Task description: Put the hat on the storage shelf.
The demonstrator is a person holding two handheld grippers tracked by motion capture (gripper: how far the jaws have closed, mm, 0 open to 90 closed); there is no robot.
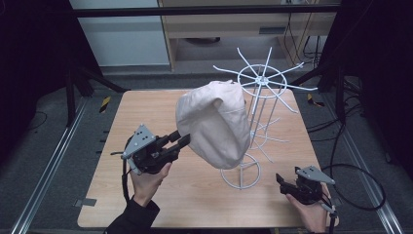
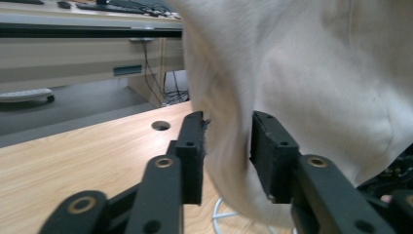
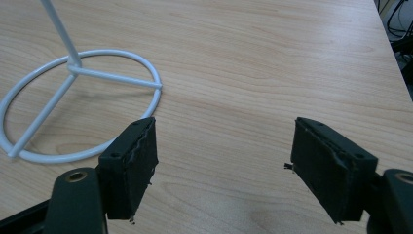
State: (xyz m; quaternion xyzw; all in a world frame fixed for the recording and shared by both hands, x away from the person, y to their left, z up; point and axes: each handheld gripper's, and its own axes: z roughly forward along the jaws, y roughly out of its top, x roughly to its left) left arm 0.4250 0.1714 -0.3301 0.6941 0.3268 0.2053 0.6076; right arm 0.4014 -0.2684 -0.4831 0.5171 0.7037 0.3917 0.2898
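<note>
A cream cloth cap [image 1: 214, 124] hangs against a white wire rack [image 1: 263, 80] standing on the wooden table [image 1: 146, 105]. The cap's upper end lies at the rack's top ring of radiating arms, where it appears to be caught on one arm, though the cloth hides the contact point. The left gripper [image 1: 181, 139] holds the cap's lower-left edge: in the left gripper view its jaws are drawn close together with a fold of cap [image 2: 311, 83] cloth pinched between the pads [image 2: 195, 146]. The right gripper [image 1: 282, 181] rests low near the table's near-right corner, well apart from the cap; in the right gripper view its jaws stand wide apart with nothing between them, above bare wood just beside the rack's ring base [image 3: 73, 105].

Judged from this arrangement, the work of hanging the cap on the rack is well advanced: the cap is up at the top tier, but the grip is not yet released and secure seating on the arm is unconfirmed.

The cap's long axis runs obliquely, from upper right at the rack's top down toward the lower middle, crown bulging toward the camera.
</note>
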